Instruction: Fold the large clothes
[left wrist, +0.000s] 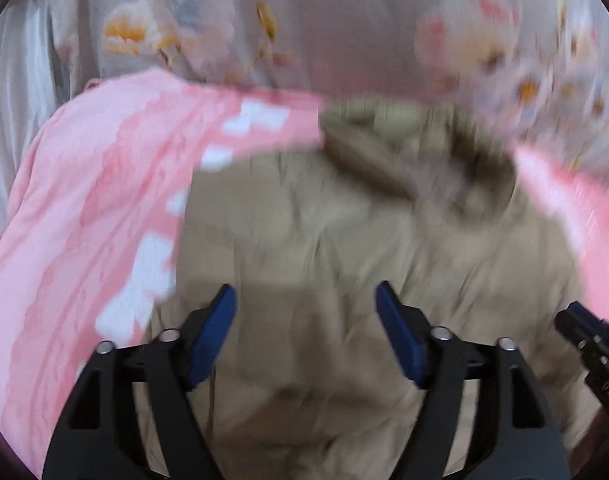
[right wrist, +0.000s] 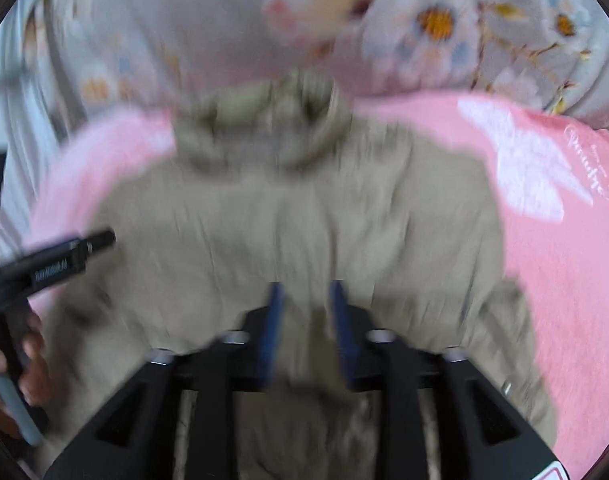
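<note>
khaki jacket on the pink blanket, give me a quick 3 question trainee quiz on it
1. True or false: the left gripper is clamped on the khaki jacket.
2. Multiple choice: the jacket lies on a) a bare wooden table b) a pink blanket c) a blue towel.
3. Short answer: where does the jacket's hood sit in the right wrist view, compared with the right gripper?

Key
1. False. Its jaws stand wide apart with no cloth between them.
2. b.
3. At the far end of the jacket, towards the flowered fabric, with the gripper at the near end, its jaws parted.
</note>
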Available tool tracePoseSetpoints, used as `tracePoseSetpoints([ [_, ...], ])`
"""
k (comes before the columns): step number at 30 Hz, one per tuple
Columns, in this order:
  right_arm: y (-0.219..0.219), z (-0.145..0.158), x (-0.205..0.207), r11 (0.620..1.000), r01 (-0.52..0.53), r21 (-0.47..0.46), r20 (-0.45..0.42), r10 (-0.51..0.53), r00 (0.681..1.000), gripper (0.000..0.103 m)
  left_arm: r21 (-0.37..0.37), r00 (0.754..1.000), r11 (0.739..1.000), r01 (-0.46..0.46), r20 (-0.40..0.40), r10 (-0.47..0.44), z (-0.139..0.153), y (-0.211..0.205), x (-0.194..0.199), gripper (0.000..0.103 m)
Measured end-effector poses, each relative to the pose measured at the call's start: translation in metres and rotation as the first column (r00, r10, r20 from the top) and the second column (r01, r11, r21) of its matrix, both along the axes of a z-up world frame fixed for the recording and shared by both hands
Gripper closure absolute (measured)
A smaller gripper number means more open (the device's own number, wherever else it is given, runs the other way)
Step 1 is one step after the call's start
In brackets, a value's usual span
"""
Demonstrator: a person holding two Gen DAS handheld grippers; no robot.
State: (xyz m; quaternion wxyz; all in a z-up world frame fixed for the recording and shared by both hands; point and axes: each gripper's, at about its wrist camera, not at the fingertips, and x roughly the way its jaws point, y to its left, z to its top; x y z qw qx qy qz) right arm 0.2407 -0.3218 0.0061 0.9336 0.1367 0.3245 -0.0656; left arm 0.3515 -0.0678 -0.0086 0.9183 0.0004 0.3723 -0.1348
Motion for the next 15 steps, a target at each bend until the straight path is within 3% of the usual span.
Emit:
tracePoseSetpoints([
  [1,-0.005,0.007,0.01,0.999,-0.005,0.034,0.012,0.004,1.0,0.049,-0.053,1.0,0.999,0.004,0.005,-0.004,0.013,-0.002,0.011,0.021],
  [4,-0.016,0.014,0.045,0.991,-0.008,0.132,0.042,0.003,0.999,0.049,-0.143,0.998,0.99,0.001,-0.057,-0.01,0.023,-0.016,0.05,0.02],
  [7,-0.024,0.009,0.079,0.983,0.002,0.183,0.03,-0.008,1.0,0.049,-0.254,0.984,0.965,-0.065,-0.178,0.019,0.012,-0.022,0.097,0.022],
  [9,-0.031,-0.001,0.1,0.977,0.032,0.212,0.003,-0.033,0.999,0.05,-0.289,0.972,0.952,-0.102,-0.233,0.033,0.001,-0.025,0.116,0.029],
  [10,-0.034,-0.005,0.106,0.973,0.04,0.226,-0.006,-0.039,0.999,0.052,-0.294,0.964,0.948,-0.118,-0.264,0.038,-0.008,-0.029,0.128,0.034],
  [11,-0.036,-0.011,0.112,0.97,0.051,0.238,-0.018,-0.048,0.999,0.056,-0.275,0.958,0.953,-0.125,-0.283,0.045,-0.016,-0.033,0.135,0.046],
  [12,-0.04,-0.018,0.119,0.968,0.061,0.245,-0.04,-0.053,0.998,0.07,-0.25,0.953,0.96,-0.125,-0.299,0.046,-0.024,-0.037,0.141,0.053],
  [13,-0.041,-0.023,0.122,0.969,0.063,0.239,-0.061,-0.05,0.997,0.091,-0.237,0.95,0.964,-0.119,-0.311,0.04,-0.029,-0.039,0.143,0.069],
  [14,-0.042,-0.026,0.125,0.971,0.063,0.23,-0.074,-0.047,0.996,0.096,-0.226,0.945,0.968,-0.112,-0.325,0.034,-0.035,-0.04,0.145,0.084],
  [15,-0.042,-0.027,0.124,0.975,0.052,0.217,-0.071,-0.038,0.997,0.097,-0.216,0.942,0.972,-0.096,-0.336,0.018,-0.041,-0.04,0.143,0.087],
])
